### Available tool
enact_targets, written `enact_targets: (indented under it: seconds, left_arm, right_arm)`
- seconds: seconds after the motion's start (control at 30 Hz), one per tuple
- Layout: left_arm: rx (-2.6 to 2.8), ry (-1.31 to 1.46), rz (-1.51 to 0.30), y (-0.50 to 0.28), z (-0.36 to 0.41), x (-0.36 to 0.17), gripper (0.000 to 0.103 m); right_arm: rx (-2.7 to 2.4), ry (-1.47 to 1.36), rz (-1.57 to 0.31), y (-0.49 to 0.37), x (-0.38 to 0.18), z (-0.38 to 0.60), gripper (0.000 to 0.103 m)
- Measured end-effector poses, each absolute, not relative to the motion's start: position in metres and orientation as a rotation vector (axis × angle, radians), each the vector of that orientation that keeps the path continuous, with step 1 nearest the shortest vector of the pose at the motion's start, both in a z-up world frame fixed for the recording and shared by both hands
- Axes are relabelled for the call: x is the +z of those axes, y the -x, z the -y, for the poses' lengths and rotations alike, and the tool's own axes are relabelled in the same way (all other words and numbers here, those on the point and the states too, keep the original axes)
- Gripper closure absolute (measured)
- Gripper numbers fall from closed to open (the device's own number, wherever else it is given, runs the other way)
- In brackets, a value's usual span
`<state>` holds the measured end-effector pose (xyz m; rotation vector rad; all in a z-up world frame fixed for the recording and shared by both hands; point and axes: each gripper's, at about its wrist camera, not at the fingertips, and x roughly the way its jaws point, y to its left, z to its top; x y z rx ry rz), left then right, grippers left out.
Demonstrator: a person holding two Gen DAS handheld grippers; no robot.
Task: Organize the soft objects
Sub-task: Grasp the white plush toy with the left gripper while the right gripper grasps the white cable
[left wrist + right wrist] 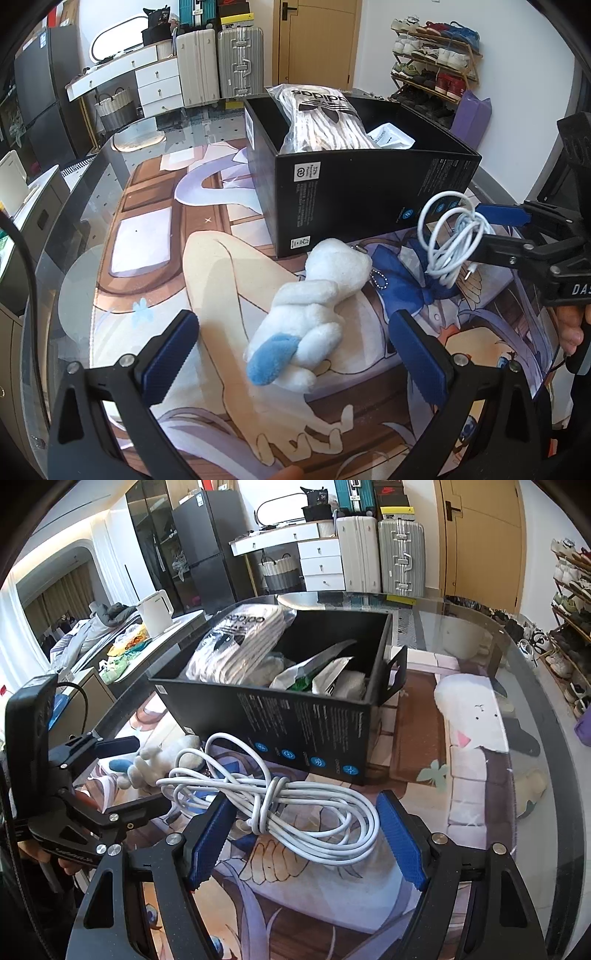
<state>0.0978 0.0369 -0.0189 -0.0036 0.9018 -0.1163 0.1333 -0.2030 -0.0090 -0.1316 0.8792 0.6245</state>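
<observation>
A white plush toy (317, 310) with a blue tail lies on the printed mat, between the open fingers of my left gripper (291, 350); it also shows in the right wrist view (155, 764). A coiled white cable (280, 801) lies on the mat between the open fingers of my right gripper (306, 834); it also shows in the left wrist view (450, 240), where the right gripper (491, 232) straddles it. A black open box (369, 192) (295, 727) stands behind both and holds a bagged white garment (325, 118) (243, 642) and other packets (317, 668).
The printed mat (221, 266) covers a round glass table (524, 657). Beyond it are suitcases (221, 62), a white drawer unit (159, 81), a shoe rack (436, 62) and a door (317, 40). A white kettle (155, 609) stands on a side counter.
</observation>
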Motion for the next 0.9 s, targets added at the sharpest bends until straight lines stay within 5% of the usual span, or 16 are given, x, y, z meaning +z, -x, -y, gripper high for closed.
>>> enact_targets:
  seconds: [0.43, 0.53, 0.7, 0.9]
  left_arm:
    - [-0.136, 0.016, -0.874, -0.094, -0.04, -0.015, 0.004]
    - [-0.163, 0.008, -0.881, -0.093, -0.037, -0.015, 0.02]
    - [-0.177, -0.022, -0.873, -0.091, -0.033, -0.012, 0.063]
    - [-0.211, -0.027, -0.836, -0.084, -0.03, -0.002, 0.065]
  right_arm:
    - [0.642, 0.135, -0.856, -0.129, 0.001, 0.206, 0.024]
    - [0.644, 0.136, -0.849, -0.129, 0.003, 0.206, 0.024]
    - [0.648, 0.137, -0.839, -0.127, 0.006, 0.205, 0.024]
    - [0.65, 0.137, -0.822, -0.123, 0.011, 0.205, 0.024]
